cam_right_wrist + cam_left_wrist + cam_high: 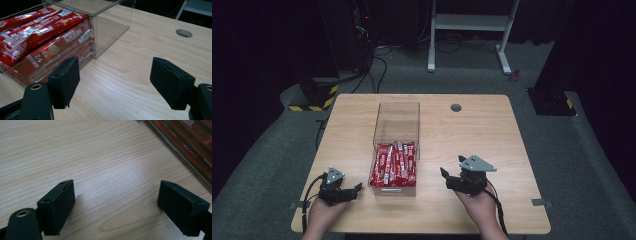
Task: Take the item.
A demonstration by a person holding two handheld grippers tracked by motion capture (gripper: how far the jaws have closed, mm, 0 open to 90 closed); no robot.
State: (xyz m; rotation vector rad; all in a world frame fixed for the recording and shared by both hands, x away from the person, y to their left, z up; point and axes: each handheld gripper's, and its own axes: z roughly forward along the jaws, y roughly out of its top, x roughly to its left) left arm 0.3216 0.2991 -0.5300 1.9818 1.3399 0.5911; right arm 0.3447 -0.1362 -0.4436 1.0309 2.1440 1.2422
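1. The left tongs are resting low on the bench at its near left, jaws gaping wide with nothing between them.
2. The right tongs are sitting at the near right, jaws likewise spread wide and empty.
3. Between them, a clear drawer is standing pulled out, packed with red sachets.
4. Behind it, its clear case is standing mid-bench.
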